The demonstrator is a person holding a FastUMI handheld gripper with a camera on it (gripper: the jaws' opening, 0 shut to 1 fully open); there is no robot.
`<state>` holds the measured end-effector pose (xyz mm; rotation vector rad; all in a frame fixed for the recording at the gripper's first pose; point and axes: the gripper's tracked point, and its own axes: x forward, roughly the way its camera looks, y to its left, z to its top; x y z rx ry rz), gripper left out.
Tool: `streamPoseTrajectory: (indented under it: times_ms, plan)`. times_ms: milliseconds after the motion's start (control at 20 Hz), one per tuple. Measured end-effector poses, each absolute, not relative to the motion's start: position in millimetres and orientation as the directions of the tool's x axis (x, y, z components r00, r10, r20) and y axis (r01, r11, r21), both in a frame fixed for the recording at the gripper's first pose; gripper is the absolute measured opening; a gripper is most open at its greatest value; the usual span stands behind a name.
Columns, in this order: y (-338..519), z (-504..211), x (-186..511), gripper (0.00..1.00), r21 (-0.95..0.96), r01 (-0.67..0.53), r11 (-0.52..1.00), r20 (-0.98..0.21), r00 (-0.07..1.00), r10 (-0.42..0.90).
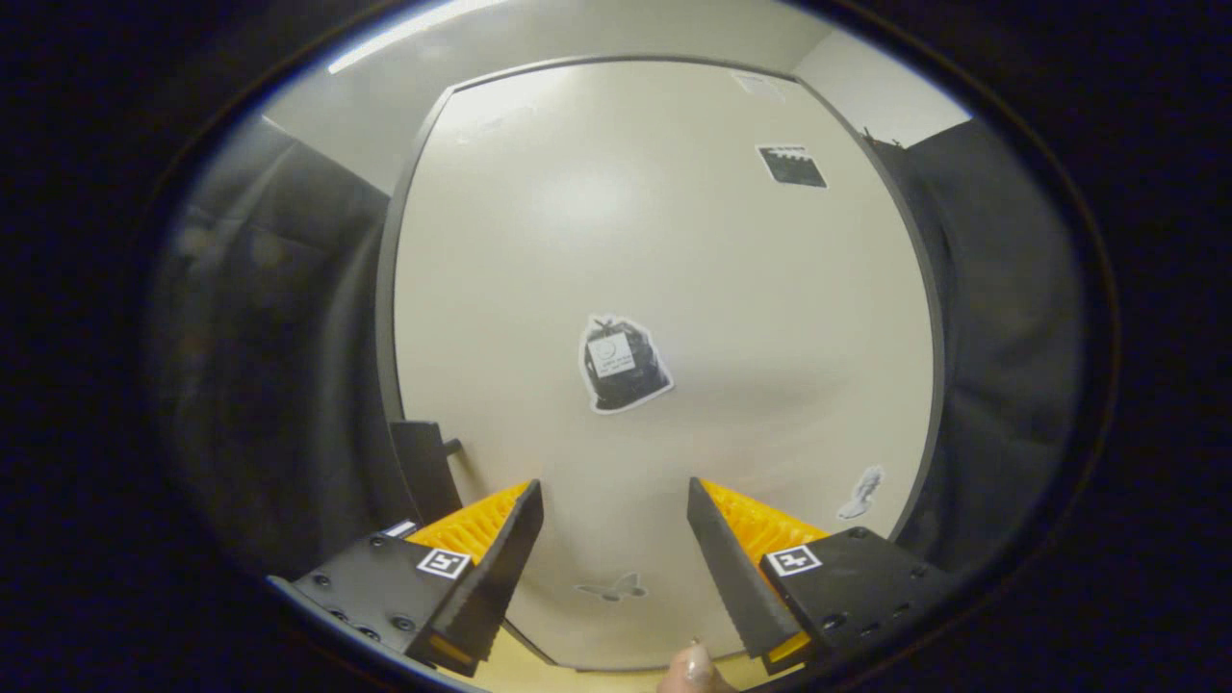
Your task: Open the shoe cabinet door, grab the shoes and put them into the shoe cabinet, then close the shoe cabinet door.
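The shoe cabinet door (674,250) is a large cream panel with a dark frame, standing right in front of me and facing the gripper. A dark handle (426,470) sticks out at the door's lower left edge, just beyond the left finger. My gripper (616,515) is open close to the door's lower part, with nothing between its fingers. The door looks flush in its frame. Whether the fingertips touch the panel I cannot tell.
Stickers dot the door: a black bag shape (624,364) just ahead of the fingers, a dark square (791,166) far up, a butterfly (611,587) between the fingers. Black cloth hangs on both sides. A person's fingertip (695,667) shows below the right finger.
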<state>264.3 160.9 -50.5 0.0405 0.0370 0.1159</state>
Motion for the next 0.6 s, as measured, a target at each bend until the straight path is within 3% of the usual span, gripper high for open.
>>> streamPoseTrajectory:
  times_ms: [200, 350, 600]
  plan:
    - [134.8, -46.6, 234.9, 0.95, 0.041, -0.099, 0.994, -0.038, 0.994, 0.101]
    - [83.7, -39.9, 194.2, 0.95, 0.044, -0.093, 0.995, 0.035, 0.995, 0.092]
    - [-82.0, -57.9, 143.8, 0.95, 0.139, 0.044, 0.989, 0.173, 0.982, -0.068]
